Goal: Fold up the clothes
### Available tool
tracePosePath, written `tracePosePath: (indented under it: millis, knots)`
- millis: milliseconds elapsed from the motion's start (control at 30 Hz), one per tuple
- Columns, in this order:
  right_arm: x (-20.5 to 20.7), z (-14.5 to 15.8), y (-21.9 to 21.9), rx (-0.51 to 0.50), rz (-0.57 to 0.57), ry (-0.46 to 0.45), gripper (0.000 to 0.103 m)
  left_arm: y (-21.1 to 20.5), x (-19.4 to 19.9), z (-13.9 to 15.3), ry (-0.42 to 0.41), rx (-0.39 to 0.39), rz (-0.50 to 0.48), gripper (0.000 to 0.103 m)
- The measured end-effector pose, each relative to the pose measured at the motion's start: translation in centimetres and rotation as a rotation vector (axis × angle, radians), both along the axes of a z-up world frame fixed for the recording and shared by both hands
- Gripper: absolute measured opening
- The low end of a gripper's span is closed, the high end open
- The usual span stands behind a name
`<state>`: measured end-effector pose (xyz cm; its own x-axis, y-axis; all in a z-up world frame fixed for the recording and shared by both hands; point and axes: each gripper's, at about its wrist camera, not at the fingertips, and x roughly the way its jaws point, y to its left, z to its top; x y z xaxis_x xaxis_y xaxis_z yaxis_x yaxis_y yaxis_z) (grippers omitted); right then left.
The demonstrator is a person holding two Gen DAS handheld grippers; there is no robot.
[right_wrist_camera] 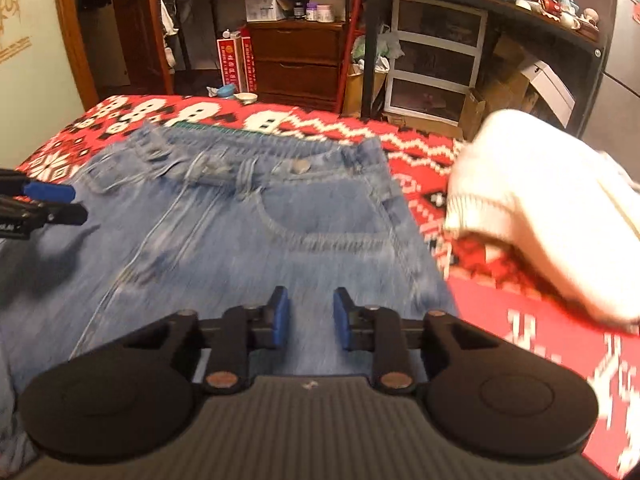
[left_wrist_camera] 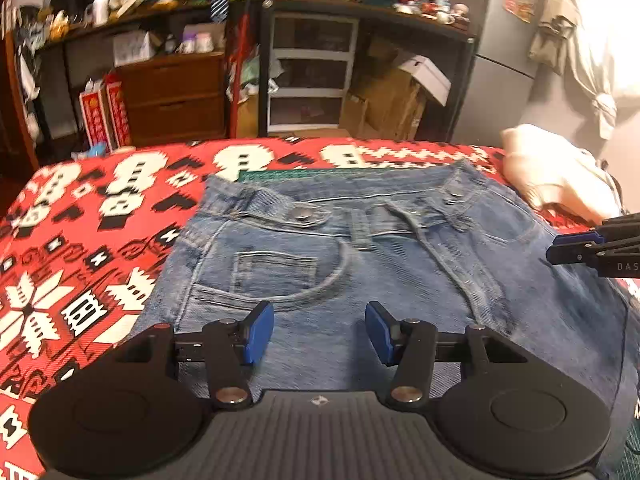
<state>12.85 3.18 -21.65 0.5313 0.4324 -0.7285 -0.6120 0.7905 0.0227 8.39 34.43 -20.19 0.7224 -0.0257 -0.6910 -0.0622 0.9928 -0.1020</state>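
Observation:
Blue jeans (left_wrist_camera: 360, 264) lie flat on a red patterned blanket (left_wrist_camera: 80, 240), waistband at the far side, button and front pockets facing up. My left gripper (left_wrist_camera: 319, 312) hovers over the left pocket area, open, with only denim seen behind the gap between its blue pads. In the right wrist view the jeans (right_wrist_camera: 224, 240) look blurred. My right gripper (right_wrist_camera: 310, 296) is over their right side, its pads a narrow gap apart with nothing pinched between them. Each gripper's fingers show at the edge of the other's view: right fingers (left_wrist_camera: 576, 250), left fingers (right_wrist_camera: 52, 200).
A cream knitted sweater (left_wrist_camera: 552, 176) (right_wrist_camera: 540, 216) lies on the blanket (right_wrist_camera: 520, 340) to the right of the jeans. A green mat edge (left_wrist_camera: 280, 176) peeks out beyond the waistband. Cluttered shelves, drawers and cardboard boxes stand behind the bed's far edge.

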Motion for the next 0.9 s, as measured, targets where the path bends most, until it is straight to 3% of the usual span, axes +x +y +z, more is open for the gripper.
tracePosePath:
  millis: [100, 200, 400, 633, 900]
  knots:
    - [1.6, -0.6, 0.1, -0.006, -0.005, 0.013, 0.025, 1.2, -0.2, -0.4, 0.006, -0.036, 0.014, 0.047]
    - [1.6, -1.2, -0.7, -0.012, 0.005, 0.013, 0.024, 1.6, -1.3, -0.4, 0.025, -0.025, 0.019, 0.047]
    - [-1.4, -1.6, -4.1, -0.011, -0.005, 0.029, 0.025, 1.6, -5.4, -0.6, 0.032, -0.007, -0.005, 0.047]
    - [-6.3, -1.7, -7.6, -0.038, -0.015, 0.010, 0.025, 1.7, -9.4, -0.5, 0.064, -0.038, 0.016, 0.048]
    - [-9.4, -1.3, -10.3, -0.009, -0.056, 0.011, 0.025, 1.4, -11.7, -0.3, 0.114, -0.011, 0.039, 0.048]
